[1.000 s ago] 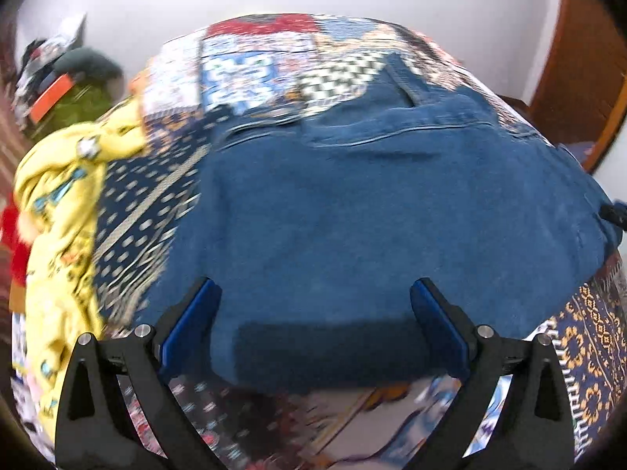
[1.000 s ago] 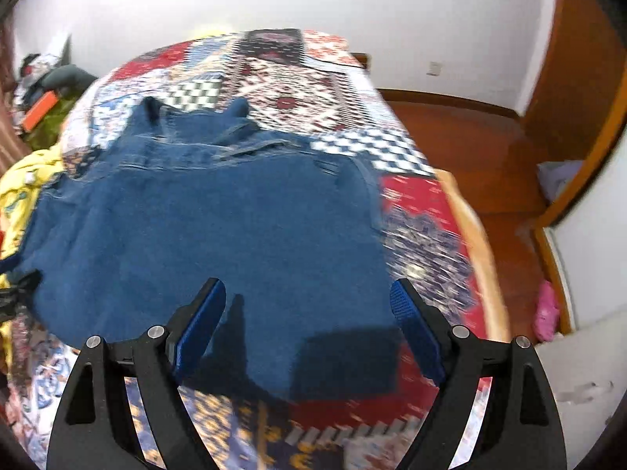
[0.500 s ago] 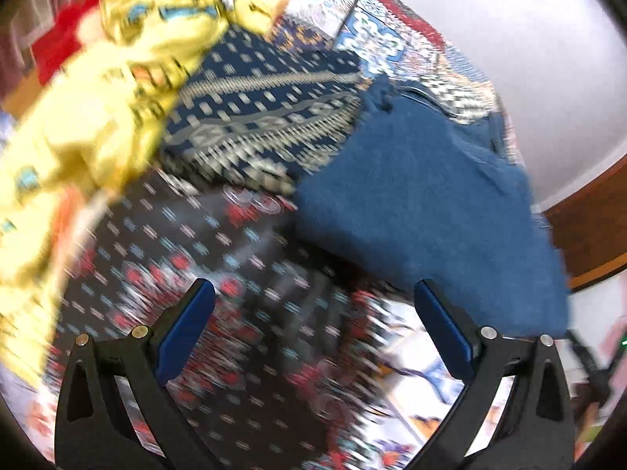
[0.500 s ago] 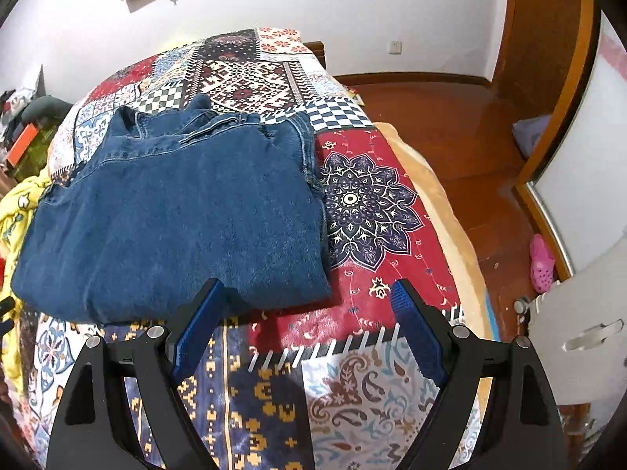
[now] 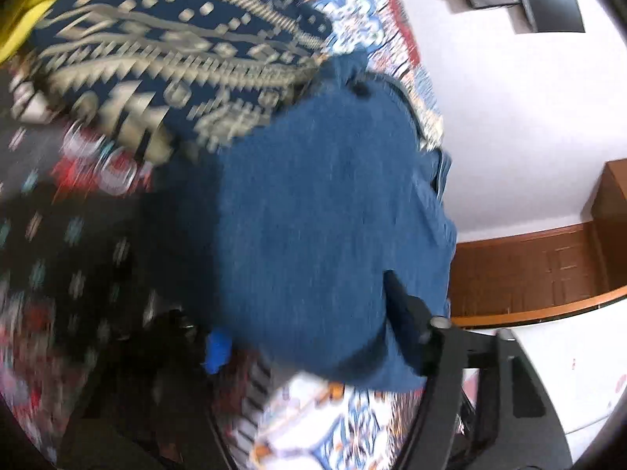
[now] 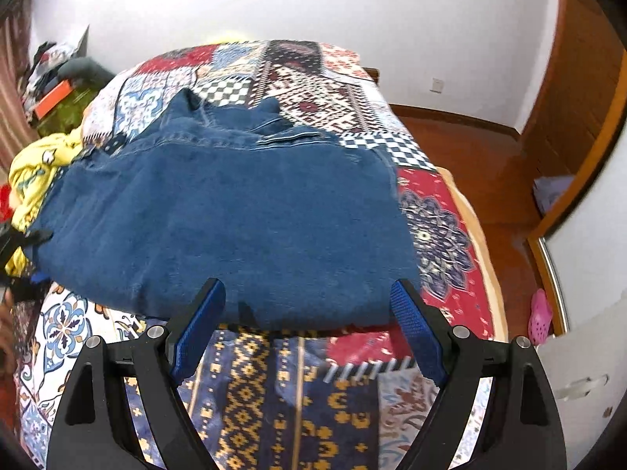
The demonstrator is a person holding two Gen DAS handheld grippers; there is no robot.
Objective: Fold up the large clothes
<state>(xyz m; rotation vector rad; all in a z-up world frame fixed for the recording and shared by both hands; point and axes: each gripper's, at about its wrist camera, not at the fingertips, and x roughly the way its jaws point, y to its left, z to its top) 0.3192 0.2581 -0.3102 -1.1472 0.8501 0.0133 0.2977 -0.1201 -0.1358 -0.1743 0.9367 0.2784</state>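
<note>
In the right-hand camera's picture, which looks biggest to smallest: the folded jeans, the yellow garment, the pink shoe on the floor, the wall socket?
1. Folded jeans, by far the largest.
2. Yellow garment, partly hidden behind the jeans.
3. Pink shoe.
4. Wall socket, smallest, though it is also farthest from the camera, so that placing is unsure.

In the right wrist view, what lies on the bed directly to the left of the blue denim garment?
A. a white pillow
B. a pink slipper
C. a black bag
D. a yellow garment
D: a crumpled yellow garment lies bunched against the left edge of the denim garment on the patchwork bedspread.
</note>
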